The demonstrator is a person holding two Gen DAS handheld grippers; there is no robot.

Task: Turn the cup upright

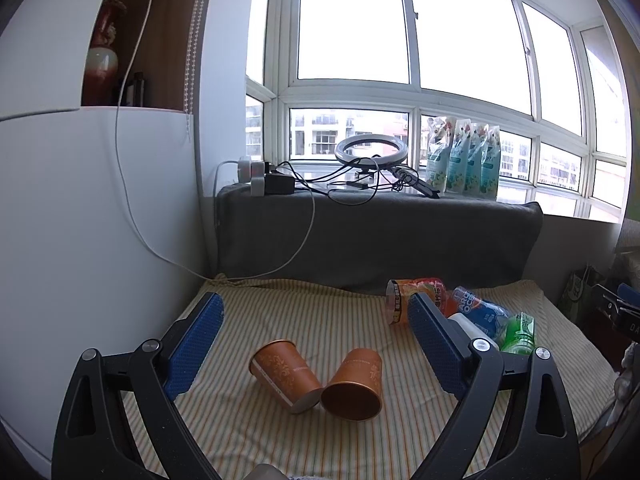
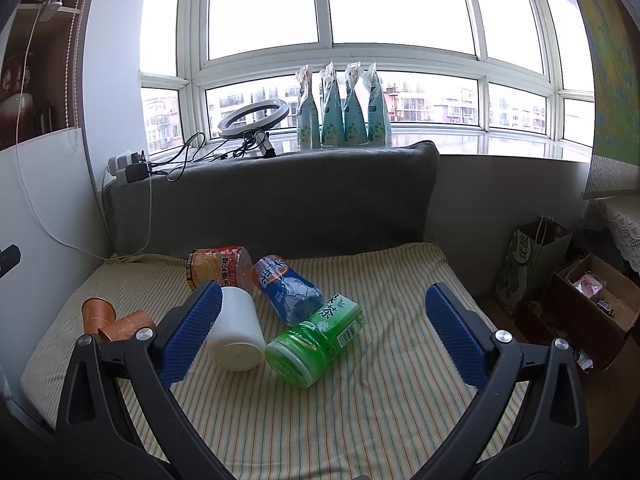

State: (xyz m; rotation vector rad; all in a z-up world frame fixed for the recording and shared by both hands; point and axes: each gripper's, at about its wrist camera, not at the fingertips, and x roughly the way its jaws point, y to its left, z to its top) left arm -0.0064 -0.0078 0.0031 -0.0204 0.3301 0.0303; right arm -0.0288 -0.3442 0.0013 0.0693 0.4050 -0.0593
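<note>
Striped bedding (image 2: 360, 420) below a bay window held two orange paper cups (image 1: 286, 374) (image 1: 354, 384) lying on their sides, touching. Nearby lay a blue bottle (image 2: 286, 290) reading "OCEAN" and a green tea bottle (image 2: 316, 340). Left gripper (image 1: 316, 340) and right gripper (image 2: 320, 332) hovered spread wide, grasping nothing.

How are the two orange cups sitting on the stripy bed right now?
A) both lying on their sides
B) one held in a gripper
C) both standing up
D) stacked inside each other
A: the left orange cup and the right orange cup both lie tipped over on the striped sheet, touching near their ends, while the left gripper is open and holds nothing.
</note>
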